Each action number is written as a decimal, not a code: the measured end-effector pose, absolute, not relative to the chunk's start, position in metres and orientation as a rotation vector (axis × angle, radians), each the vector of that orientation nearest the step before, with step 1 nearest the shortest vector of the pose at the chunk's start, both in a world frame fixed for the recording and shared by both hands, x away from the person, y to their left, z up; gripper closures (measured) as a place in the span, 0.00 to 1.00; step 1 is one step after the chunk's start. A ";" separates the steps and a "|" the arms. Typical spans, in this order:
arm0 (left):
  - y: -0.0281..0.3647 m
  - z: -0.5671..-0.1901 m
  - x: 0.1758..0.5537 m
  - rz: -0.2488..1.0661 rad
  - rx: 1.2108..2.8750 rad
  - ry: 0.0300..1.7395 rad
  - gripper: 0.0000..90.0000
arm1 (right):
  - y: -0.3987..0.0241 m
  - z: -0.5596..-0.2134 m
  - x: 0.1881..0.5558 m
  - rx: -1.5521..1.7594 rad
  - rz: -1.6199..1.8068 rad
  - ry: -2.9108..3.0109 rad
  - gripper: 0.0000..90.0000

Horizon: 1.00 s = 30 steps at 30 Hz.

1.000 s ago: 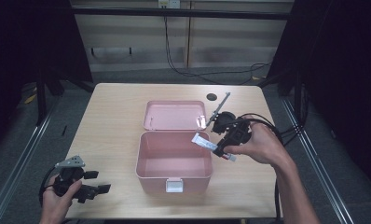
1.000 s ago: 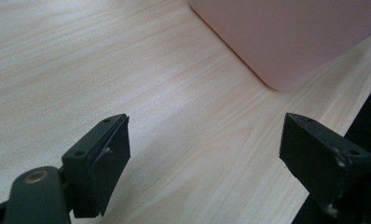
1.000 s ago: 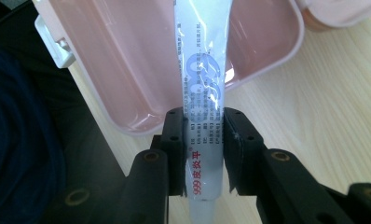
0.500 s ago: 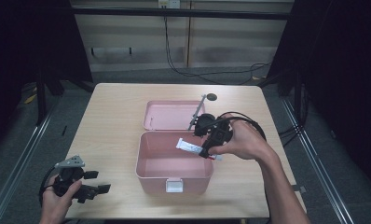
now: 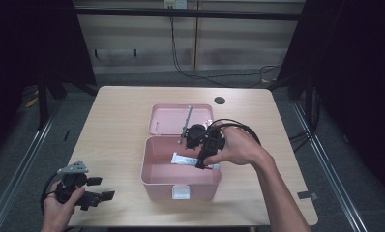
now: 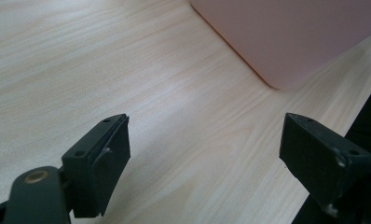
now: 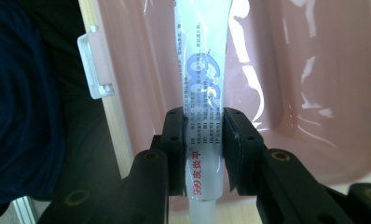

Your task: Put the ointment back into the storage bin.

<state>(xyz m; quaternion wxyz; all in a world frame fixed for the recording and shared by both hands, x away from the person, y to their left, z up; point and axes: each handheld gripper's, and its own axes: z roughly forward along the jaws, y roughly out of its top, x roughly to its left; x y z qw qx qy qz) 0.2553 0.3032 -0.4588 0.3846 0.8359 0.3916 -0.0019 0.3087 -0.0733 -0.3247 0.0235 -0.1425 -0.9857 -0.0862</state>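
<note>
A pink box (image 5: 154, 169) stands open at the table's middle, its lid (image 5: 166, 118) lying flat behind it. My right gripper (image 5: 200, 162) is shut on a white tube (image 5: 183, 158) with red and blue print, held over the box's inside. In the right gripper view the tube (image 7: 204, 84) runs between both pads (image 7: 232, 144) and reaches out over the pink box floor (image 7: 286, 70). My left gripper (image 5: 101, 188) rests open at the table's front left corner. Its jaws stand wide over bare wood, with the pink box wall (image 6: 295, 37) ahead.
A white latch (image 5: 181, 192) sits on the box's front wall. A small dark round mark (image 5: 219, 100) lies on the table (image 5: 113, 125) behind the lid. Black cables trail from the right gripper across the table's right side.
My right gripper has carried the tube leftward from beside the box to over its inside. The left gripper has stayed where it was.
</note>
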 end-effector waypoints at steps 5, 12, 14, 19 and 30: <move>0.304 -0.459 0.255 0.000 2.127 0.999 0.18 | -0.059 -0.329 0.310 -0.383 -0.253 -3.046 0.79; 0.304 -0.459 0.255 0.002 2.130 1.004 0.18 | -0.044 -0.339 0.312 -0.309 -0.213 -3.038 0.79; 0.304 -0.459 0.255 0.000 2.130 1.005 0.18 | -0.041 -0.342 0.313 -0.304 -0.204 -3.037 0.79; 0.304 -0.459 0.255 -0.003 2.132 1.007 0.18 | -0.037 -0.346 0.314 -0.288 -0.190 -3.027 0.79; 0.304 -0.459 0.256 -0.004 2.130 1.009 0.18 | -0.024 -0.369 0.319 -0.230 -0.161 -3.001 0.79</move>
